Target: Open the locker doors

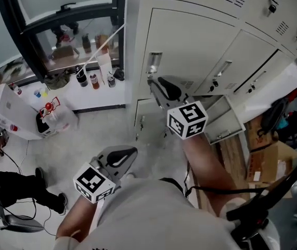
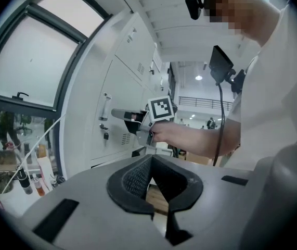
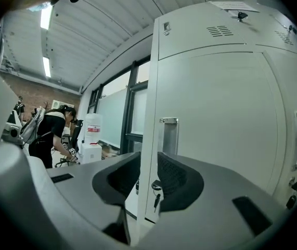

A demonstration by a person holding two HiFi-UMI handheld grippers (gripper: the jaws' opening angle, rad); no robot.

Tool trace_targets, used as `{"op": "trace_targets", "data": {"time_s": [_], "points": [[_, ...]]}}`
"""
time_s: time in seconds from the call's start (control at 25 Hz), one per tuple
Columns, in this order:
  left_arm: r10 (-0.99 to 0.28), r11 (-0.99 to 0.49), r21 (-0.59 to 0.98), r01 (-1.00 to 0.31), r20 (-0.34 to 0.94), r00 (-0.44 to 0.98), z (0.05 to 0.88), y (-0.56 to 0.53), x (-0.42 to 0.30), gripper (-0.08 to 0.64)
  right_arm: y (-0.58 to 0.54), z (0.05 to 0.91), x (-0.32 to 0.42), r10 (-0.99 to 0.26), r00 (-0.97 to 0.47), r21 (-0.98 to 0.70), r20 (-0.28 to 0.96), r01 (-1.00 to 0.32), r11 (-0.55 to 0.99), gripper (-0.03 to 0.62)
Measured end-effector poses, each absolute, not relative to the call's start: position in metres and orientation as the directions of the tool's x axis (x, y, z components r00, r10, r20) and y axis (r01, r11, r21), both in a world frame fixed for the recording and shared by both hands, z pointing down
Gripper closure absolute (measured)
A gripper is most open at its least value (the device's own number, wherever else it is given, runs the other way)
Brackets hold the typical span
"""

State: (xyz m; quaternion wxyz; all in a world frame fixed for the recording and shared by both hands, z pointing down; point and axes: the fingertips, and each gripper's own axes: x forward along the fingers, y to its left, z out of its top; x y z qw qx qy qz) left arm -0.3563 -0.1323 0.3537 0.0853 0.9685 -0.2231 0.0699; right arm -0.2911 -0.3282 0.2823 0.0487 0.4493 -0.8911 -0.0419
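Observation:
The grey lockers (image 1: 190,46) rise at the upper right of the head view. The left column's tall door is flush with its frame and has a metal recessed handle (image 1: 154,61) near its left edge. My right gripper (image 1: 156,85) reaches up just below that handle. In the right gripper view its jaws (image 3: 148,165) stand apart, and past them I see the cabinet's left edge, the handle (image 3: 168,134) and a small hanging key (image 3: 156,189); nothing is pinched. My left gripper (image 1: 125,155) hangs low by my body, away from the lockers, shut and empty (image 2: 149,160).
Lower locker doors (image 1: 226,121) at the right stand ajar. A window ledge with bottles (image 1: 93,79) runs along the back left. A white box (image 1: 13,113) and a person in black (image 1: 2,181) are on the left. Cardboard boxes (image 1: 265,163) lie on the floor at the right.

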Motion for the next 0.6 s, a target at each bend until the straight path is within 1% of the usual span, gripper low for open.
{"op": "trace_targets", "data": {"time_s": [0.08, 0.4, 0.6], "points": [[-0.400, -0.894, 0.142, -0.425, 0.174, 0.900, 0.357, -0.135, -0.363, 0.549, -0.339, 0.280, -0.296, -0.820, -0.571, 0.115, 0.042, -0.813, 0.571, 0.518], [-0.368, -0.904, 0.172, -0.391, 0.149, 0.918, 0.361, -0.147, -0.378, 0.549, -0.370, 0.268, -0.307, -0.857, -0.515, 0.138, 0.028, -0.847, 0.514, 0.514], [-0.358, -0.907, 0.178, -0.383, 0.156, 0.921, 0.363, -0.153, -0.389, 0.549, -0.385, 0.268, -0.314, -0.866, -0.498, 0.127, 0.030, -0.858, 0.498, 0.506]]}}
